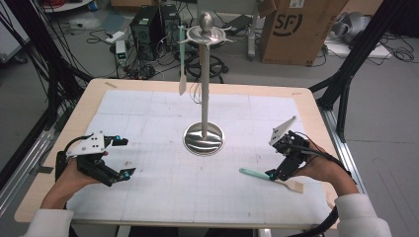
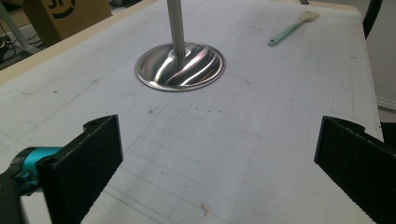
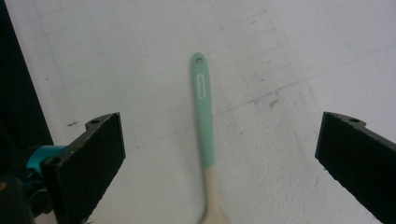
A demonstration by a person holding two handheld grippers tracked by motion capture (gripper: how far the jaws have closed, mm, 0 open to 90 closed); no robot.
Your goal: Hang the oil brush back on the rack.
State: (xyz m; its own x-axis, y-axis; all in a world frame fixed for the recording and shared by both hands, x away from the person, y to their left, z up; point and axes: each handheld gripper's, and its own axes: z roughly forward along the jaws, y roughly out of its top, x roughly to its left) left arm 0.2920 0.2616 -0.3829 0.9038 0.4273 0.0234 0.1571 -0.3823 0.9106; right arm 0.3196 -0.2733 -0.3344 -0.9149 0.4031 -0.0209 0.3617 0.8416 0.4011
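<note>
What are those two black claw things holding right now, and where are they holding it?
Nothing. The right hand-held gripper hangs open over the spatula lying on the table, jaws either side of its handle, not touching. The left hand-held gripper is open too.

The spatula (image 1: 271,178) lies flat on the white gridded mat, at about four o'clock from the steel stand's base. Its mint-green handle (image 3: 203,107), with a small hanging hole at its end, points toward nine o'clock in the high view; the pale beige blade end (image 1: 295,186) points toward three o'clock.
</note>
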